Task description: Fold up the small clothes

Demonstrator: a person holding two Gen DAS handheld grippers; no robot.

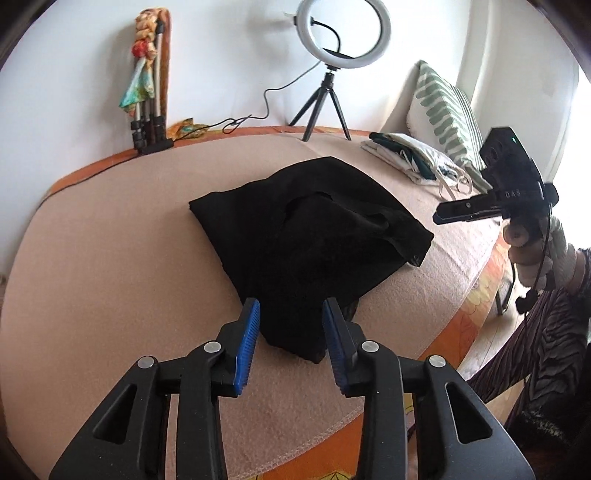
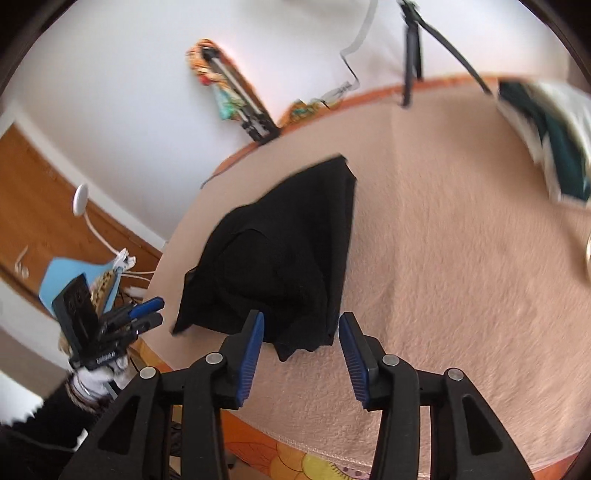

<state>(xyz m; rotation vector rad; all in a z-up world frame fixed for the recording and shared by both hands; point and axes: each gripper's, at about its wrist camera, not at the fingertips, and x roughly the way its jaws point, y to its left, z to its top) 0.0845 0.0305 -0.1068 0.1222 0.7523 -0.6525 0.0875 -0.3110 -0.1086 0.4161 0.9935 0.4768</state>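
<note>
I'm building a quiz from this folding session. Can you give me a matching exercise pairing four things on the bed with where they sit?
Things:
1. crumpled black garment
2. white ring light on a black tripod
3. green-and-white striped pillow
4. folded white and dark green clothes

Places:
A. propped against the wall, far right
B. middle of the beige blanket
C. far edge, by the wall
D. just in front of the pillow

Pairs: 1-B, 2-C, 3-A, 4-D

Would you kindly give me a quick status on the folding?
Left tongs open, right tongs open, both empty. Black garment lying bunched on the beige blanket, near corner between the pads. Nothing in the way.
</note>
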